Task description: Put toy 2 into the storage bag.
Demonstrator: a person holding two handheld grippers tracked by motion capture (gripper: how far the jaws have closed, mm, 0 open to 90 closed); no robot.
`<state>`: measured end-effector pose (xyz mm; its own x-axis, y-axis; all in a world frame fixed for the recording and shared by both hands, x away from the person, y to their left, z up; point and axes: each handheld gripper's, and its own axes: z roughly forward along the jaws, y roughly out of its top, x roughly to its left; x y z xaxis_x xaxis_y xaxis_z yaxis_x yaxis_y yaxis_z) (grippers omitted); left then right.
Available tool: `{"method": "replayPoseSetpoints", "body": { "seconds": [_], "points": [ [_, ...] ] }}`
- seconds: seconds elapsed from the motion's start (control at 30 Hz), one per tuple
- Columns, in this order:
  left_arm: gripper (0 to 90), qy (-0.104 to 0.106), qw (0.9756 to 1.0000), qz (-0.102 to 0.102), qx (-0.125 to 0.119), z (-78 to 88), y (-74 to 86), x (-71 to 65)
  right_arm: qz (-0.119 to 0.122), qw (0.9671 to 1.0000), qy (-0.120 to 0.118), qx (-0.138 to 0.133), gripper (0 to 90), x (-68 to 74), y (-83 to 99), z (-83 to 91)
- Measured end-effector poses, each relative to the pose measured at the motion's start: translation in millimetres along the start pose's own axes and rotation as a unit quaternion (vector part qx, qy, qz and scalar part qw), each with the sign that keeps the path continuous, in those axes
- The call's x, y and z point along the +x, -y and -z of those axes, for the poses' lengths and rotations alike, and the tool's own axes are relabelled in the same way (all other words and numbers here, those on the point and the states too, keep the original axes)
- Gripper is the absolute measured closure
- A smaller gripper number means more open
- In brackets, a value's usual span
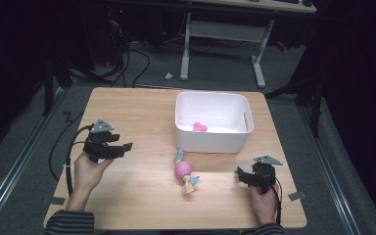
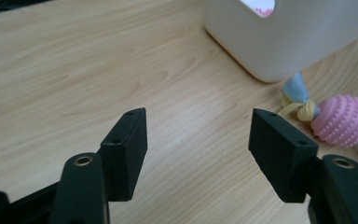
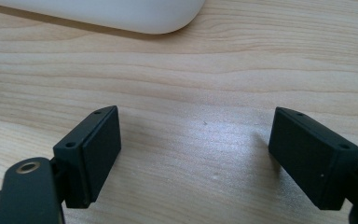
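High view, rope toy (image 1: pixel 184 172) lengthwise twd bin (image 1: pixel 210 143), both tools empty

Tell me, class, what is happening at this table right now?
A person sits at a wooden table with tongs in each hand. The left tongs are open and empty, aimed toward a pink ball rope toy lying in front of a white bin. The right tongs are open too, low over bare wood. A small pink thing already lies inside the bin.
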<state>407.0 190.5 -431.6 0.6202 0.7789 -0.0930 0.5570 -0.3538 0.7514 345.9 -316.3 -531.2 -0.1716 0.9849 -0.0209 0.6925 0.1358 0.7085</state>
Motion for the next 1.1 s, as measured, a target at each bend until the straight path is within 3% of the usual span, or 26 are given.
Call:
{"method": "replayPoseSetpoints", "body": {
  "seconds": [0.43, 0.57, 0.83, 1.1],
  "points": [
    [36.9, -0.004, 0.9999, 0.013, 0.008, -20.4, 33.8, -3.9, -0.001, 1.0, 0.001, 0.0, 16.8, 0.3, 0.0, 0.0],
    [37.4, -0.022, 0.9994, 0.004, 0.027, -29.1, 43.6, -5.9, -0.001, 1.0, 0.001, 0.0, 16.8, 0.4, 0.0, 0.0],
    [37.3, -0.025, 0.999, 0.004, 0.036, -45.1, 59.7, -8.9, -0.001, 1.0, 0.0, 0.0, 16.8, 0.4, -0.2, -0.1],
    [35.9, -0.035, 0.9991, 0.013, 0.018, -54.1, 68.1, -7.2, -0.001, 1.0, -0.001, 0.001, 16.8, 0.5, -0.2, -0.1]
  ]
}}
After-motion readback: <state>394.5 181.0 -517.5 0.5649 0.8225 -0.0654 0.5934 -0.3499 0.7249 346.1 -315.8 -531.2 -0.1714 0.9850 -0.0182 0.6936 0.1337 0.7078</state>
